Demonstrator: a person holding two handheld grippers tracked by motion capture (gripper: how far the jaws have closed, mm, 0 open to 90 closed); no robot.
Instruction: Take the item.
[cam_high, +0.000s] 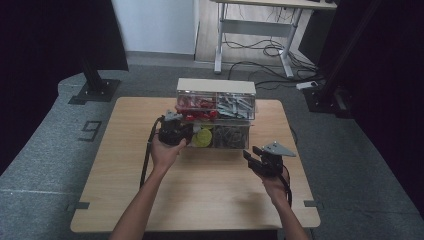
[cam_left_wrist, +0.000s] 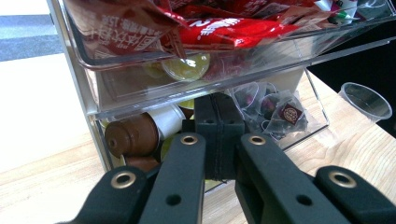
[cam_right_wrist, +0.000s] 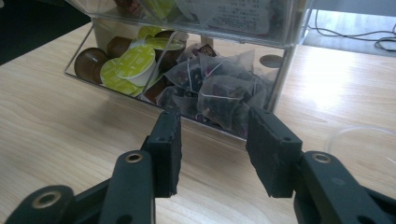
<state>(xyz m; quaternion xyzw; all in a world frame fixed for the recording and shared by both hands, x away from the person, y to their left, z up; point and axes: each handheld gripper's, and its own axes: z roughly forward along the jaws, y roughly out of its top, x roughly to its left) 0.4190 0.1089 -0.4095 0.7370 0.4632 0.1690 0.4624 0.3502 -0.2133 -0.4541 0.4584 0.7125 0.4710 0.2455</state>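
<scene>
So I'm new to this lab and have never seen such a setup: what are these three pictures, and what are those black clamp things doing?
A person stands at a wooden table and holds a hand-operated two-jaw gripper in each hand; there is no robot arm. The high view looks down from above the person's side. The other two pictures come from small cameras riding on the grippers, looking along their black jaws.

On the table stands a clear plastic drawer box. Its upper drawer holds red sachets; the lower drawer, pulled open, holds brown and green coffee capsules and mesh tea bags. A clear plastic cup stands beside the box.

The left gripper is shut, its jaws pressed together against the box's front; whether it pinches anything I cannot tell. The right gripper is open and empty, in front of the tea bags.
</scene>
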